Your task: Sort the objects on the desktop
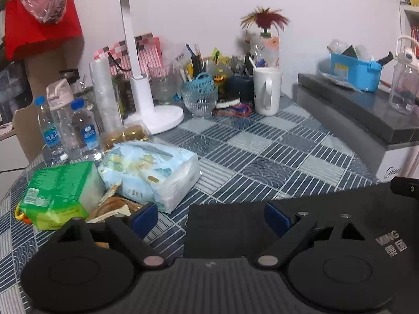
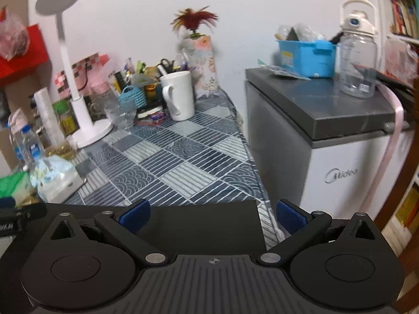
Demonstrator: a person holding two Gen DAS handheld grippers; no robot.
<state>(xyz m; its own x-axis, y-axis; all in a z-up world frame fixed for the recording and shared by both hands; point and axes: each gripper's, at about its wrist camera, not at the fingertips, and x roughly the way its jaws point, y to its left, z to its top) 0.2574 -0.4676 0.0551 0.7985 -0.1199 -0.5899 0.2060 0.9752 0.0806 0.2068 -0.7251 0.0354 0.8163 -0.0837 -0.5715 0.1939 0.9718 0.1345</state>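
- Grippers first: the left gripper [image 1: 210, 217] and the right gripper [image 2: 212, 216] both hover low over the near edge of the table with their blue-padded fingers spread wide, nothing between them.
- A flat black slab [image 1: 225, 225] lies under and between the left gripper's fingers; in the right wrist view a similar dark sheet [image 2: 204, 225] sits between that gripper's fingers — whether either touches a pad I cannot tell.
- Just ahead and left of the left gripper lies a pale blue tissue pack [image 1: 154, 175], beside a green packet [image 1: 60, 191]; wrappers are wedged between them.
- Behind those stand two small water bottles [image 1: 83, 130] with blue caps, a roll of clear bags [image 1: 104, 96] and a white desk lamp [image 1: 149, 104].
- Farther back, well apart from both grippers: a white mug [image 1: 267, 91], a cut-glass bowl [image 1: 200, 102] holding a small blue basket [image 1: 200, 81], and a jumble of pens against the wall.
- The table [image 2: 183, 162] wears a blue-grey patchwork cloth, bare across its middle.
- To the right stands a small white fridge [image 2: 340, 172] with a dark top, carrying a blue tub [image 2: 306, 57] and a clear handled water jug [image 2: 357, 62].
- White wall behind; bookshelves at the far right.
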